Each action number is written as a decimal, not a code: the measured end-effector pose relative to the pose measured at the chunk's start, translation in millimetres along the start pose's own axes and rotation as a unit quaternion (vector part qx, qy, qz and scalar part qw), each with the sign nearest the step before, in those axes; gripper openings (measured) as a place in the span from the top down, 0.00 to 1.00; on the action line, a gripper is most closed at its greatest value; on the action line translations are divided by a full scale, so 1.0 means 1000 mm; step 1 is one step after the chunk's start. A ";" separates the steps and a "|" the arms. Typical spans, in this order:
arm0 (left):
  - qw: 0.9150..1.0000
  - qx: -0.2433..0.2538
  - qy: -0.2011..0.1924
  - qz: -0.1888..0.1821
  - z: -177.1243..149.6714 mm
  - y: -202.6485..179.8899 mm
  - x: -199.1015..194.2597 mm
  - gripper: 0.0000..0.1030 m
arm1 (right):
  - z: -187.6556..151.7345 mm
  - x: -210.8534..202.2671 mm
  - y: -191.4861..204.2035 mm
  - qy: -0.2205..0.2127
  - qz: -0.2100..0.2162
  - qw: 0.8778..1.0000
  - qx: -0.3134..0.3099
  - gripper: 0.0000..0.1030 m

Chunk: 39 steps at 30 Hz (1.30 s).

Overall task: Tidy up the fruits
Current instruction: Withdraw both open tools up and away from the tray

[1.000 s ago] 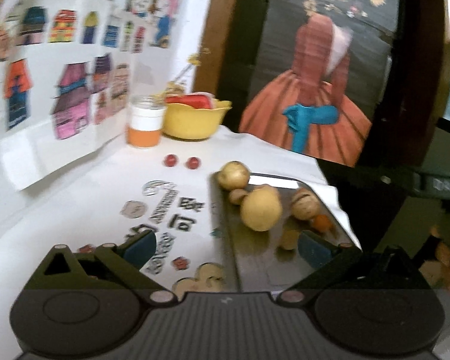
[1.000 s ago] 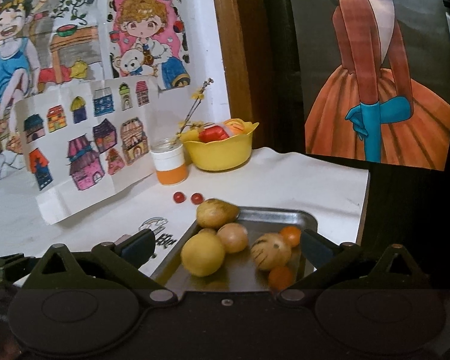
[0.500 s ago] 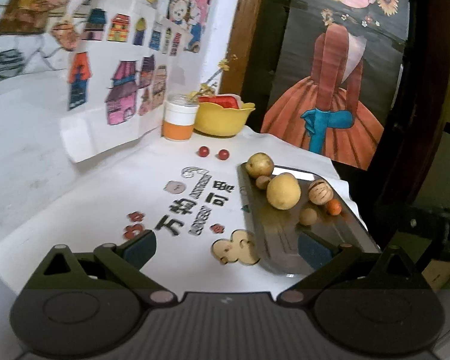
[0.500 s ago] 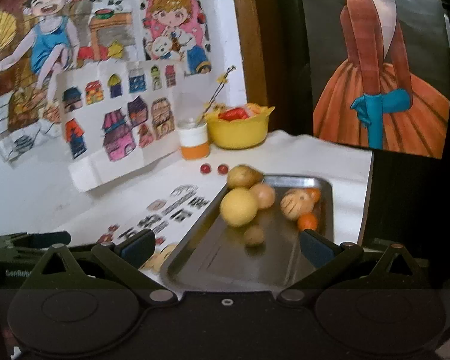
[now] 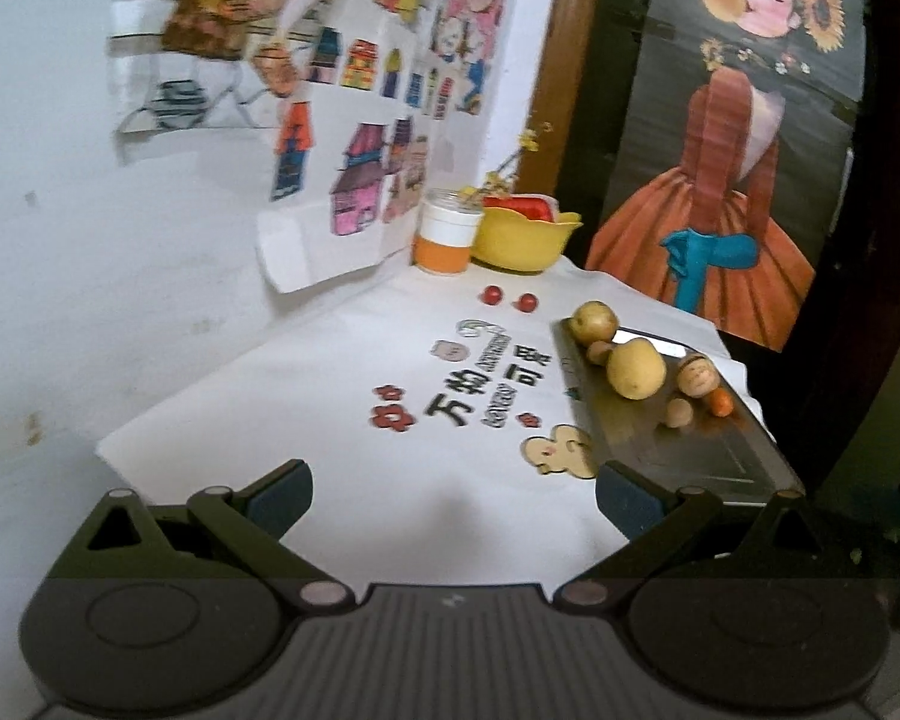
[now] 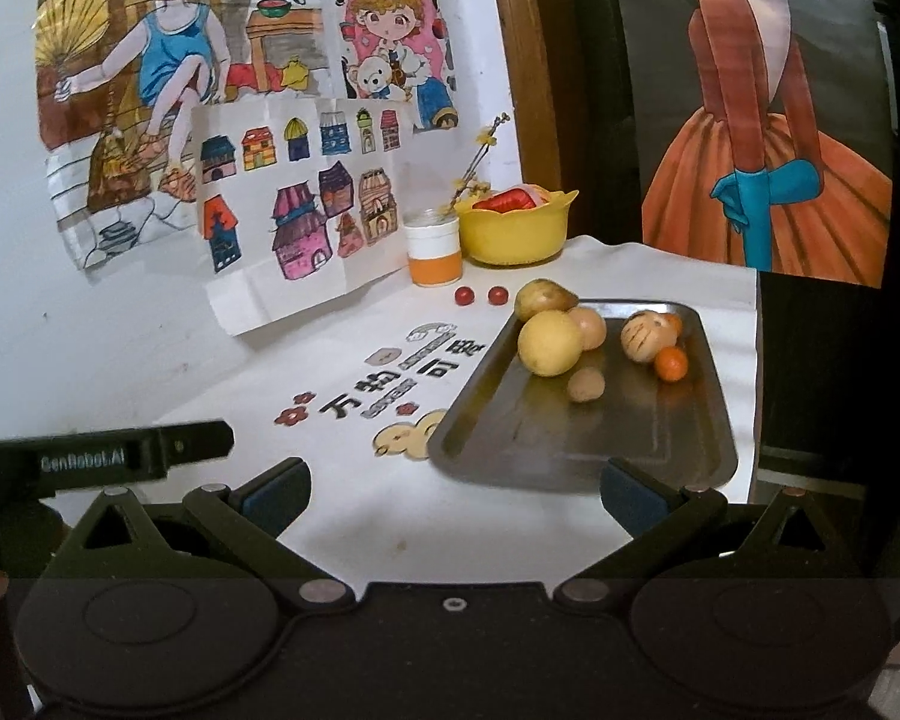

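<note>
A metal tray [image 6: 684, 450] [image 5: 726, 462] lies on the white tablecloth at the right. Several fruits sit at its far end: a yellow lemon [image 6: 549, 342] [image 5: 636, 368], a pear [image 6: 543, 297] [image 5: 594, 320], a small orange [image 6: 671, 363] and a small brown fruit [image 6: 585, 385]. Two red cherry tomatoes [image 6: 480, 295] [image 5: 509, 298] lie on the cloth beyond the tray. A yellow bowl [image 6: 513, 234] [image 5: 522, 237] with red fruit stands at the back. My left gripper [image 5: 453, 495] and right gripper [image 6: 456, 495] both hang open and empty over the table's near edge.
A white and orange jar [image 6: 433, 252] with a twig stands left of the bowl. Drawings on paper [image 6: 300, 204] lean against the wall. The left gripper's body [image 6: 102, 459] shows at the left of the right wrist view. The cloth ends near the tray's right side.
Both grippers have pulled back and up from the tray, so more of the table shows. A small brown fruit now lies alone on the tray's middle. Both stayed open.
</note>
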<state>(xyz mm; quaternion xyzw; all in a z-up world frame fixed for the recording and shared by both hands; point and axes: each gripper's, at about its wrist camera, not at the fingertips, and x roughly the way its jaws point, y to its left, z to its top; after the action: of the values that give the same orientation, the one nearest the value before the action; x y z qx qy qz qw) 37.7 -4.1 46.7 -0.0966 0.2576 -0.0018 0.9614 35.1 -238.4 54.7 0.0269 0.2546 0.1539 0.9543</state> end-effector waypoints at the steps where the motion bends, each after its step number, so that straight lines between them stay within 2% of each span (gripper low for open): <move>1: 1.000 -0.004 0.000 0.003 0.000 0.004 -0.003 0.00 | -0.002 -0.001 0.004 0.001 -0.001 1.000 0.000 0.01; 8: 1.000 -0.023 -0.004 0.011 -0.002 0.024 -0.017 0.00 | -0.006 -0.008 0.034 0.008 0.009 1.000 -0.015 0.01; 20: 0.998 -0.050 -0.011 0.021 0.004 0.050 -0.025 0.00 | 0.012 -0.009 0.064 -0.006 0.019 0.999 -0.049 0.01; 27: 0.998 -0.050 -0.001 0.027 0.016 0.056 -0.006 0.00 | 0.033 0.012 0.063 -0.007 0.015 0.997 -0.070 0.01; 39: 0.998 -0.042 0.025 0.037 0.045 0.060 0.058 0.00 | 0.065 0.068 0.042 -0.009 0.002 0.997 -0.080 0.01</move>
<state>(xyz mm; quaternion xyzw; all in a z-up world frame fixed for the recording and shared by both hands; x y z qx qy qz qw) 107.5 60.2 45.0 -0.1268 0.2852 0.0421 0.9491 111.8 -175.6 84.2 -0.0481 0.2331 0.1752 0.9553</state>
